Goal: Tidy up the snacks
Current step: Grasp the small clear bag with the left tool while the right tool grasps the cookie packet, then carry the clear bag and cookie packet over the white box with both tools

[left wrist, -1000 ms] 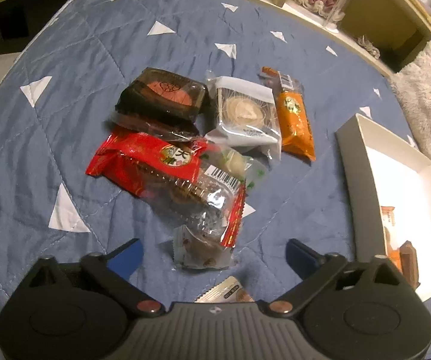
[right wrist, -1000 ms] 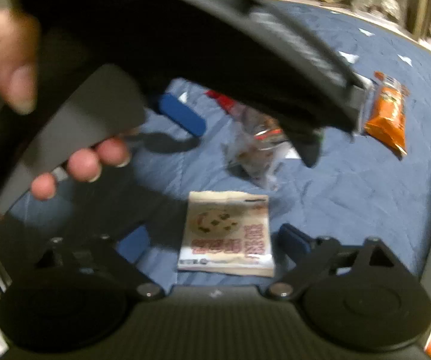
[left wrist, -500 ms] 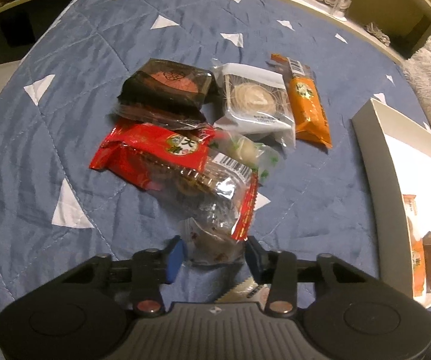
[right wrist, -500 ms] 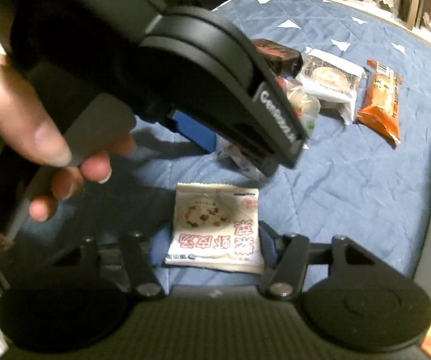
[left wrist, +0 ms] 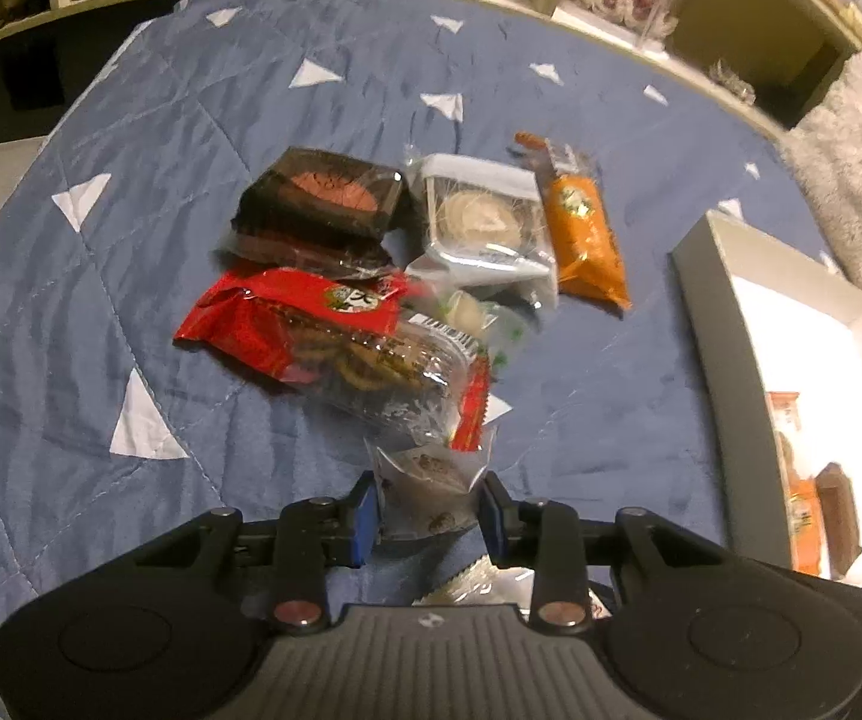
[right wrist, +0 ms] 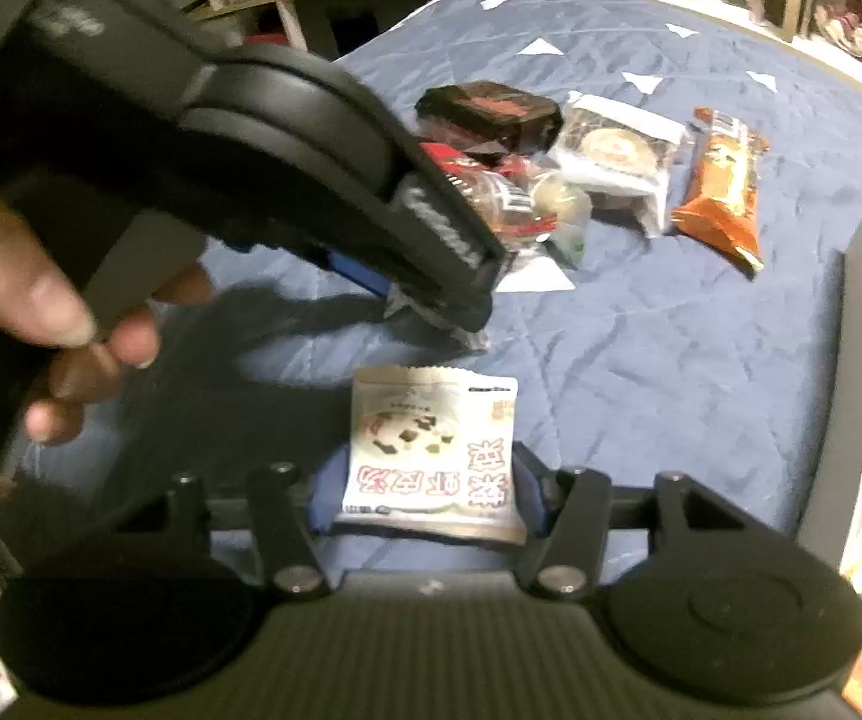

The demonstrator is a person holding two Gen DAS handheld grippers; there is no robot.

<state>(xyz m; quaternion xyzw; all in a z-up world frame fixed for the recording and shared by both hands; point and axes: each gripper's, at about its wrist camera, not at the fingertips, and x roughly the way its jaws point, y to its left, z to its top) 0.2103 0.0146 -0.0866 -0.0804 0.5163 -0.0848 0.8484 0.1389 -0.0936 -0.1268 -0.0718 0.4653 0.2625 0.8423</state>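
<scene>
Snacks heaped mid-quilt on blue quilt (left wrist: 131, 312) with white triangles. Left gripper (left wrist: 428, 516) low over near edge of heap, blue pads (left wrist: 365, 519) pressed against both sides of small clear-wrapped pastry (left wrist: 431, 492), jaws pinching it. Just beyond: red cookie pack (left wrist: 311, 324) with clear tray end, touching pastry wrapper. Behind that, dark boxed cake (left wrist: 323, 204), white-trayed round pastry (left wrist: 484, 222) beside it, orange bar (left wrist: 586, 234) at right edge of heap, small green-and-white sweet (left wrist: 478, 318) tucked between red pack and white tray. White box (left wrist: 724, 360) well right of heap, a few wrapped items inside near its close end, too blurred to name. Right gripper (right wrist: 428, 501) closed on flat white sachet (right wrist: 431, 450) with red characters, jaws pinching its lower sides; whether sachet rests on quilt or sits lifted, cannot tell. Same sachet's corner peeking below left gripper in left wrist view. Left gripper body and holding hand (right wrist: 29, 300) filling upper left of right wrist view, blurred. Shelving (left wrist: 700, 18) with clear cases along far edge.
</scene>
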